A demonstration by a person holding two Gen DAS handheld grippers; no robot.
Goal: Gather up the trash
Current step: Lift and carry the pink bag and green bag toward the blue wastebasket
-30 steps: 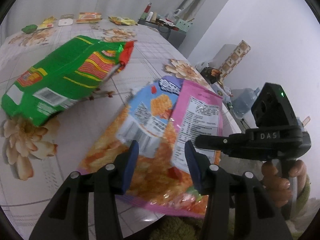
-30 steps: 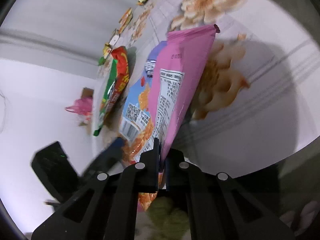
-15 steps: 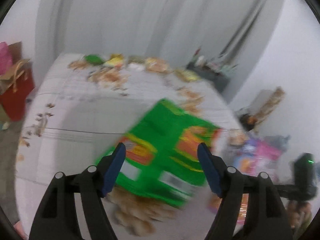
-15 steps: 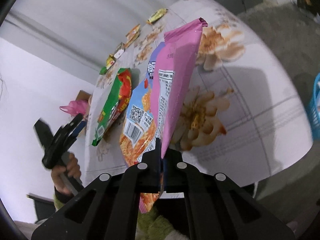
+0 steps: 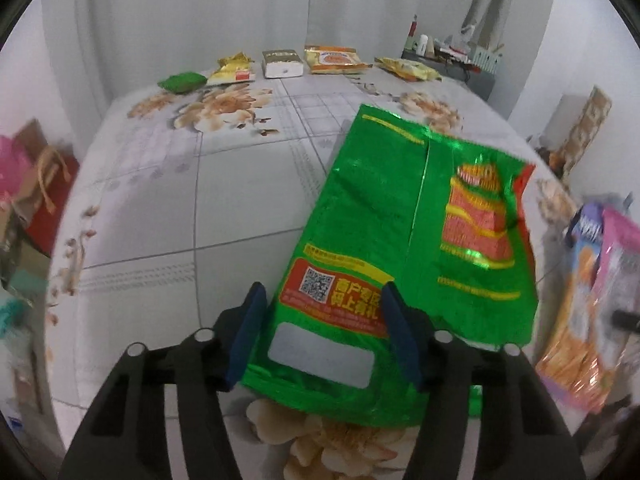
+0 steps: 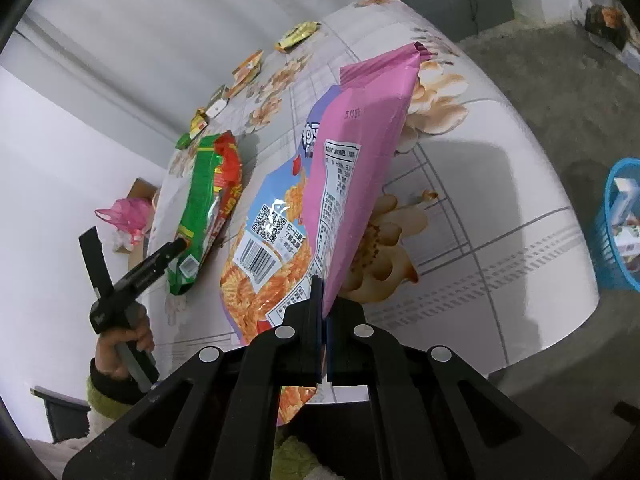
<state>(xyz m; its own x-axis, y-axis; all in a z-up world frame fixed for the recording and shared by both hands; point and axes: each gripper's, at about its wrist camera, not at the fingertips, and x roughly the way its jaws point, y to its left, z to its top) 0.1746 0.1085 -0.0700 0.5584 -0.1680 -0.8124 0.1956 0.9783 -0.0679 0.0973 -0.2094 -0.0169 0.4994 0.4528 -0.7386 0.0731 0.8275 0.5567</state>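
The left gripper [image 5: 322,334] has its jaws apart and closing, with the green snack bag [image 5: 404,248] lying on the surface [image 5: 200,200] between them. The right gripper [image 6: 320,312] jaws are clamped on the pink snack bag [image 6: 352,168].

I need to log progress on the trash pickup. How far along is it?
Done: some items already sit in the blue basket on the floor. In hand: the right gripper is shut on the pink snack bag, and the left gripper is closing around the green snack bag's edge, not yet pinching it. Left: five small wrappers along the table's far edge.
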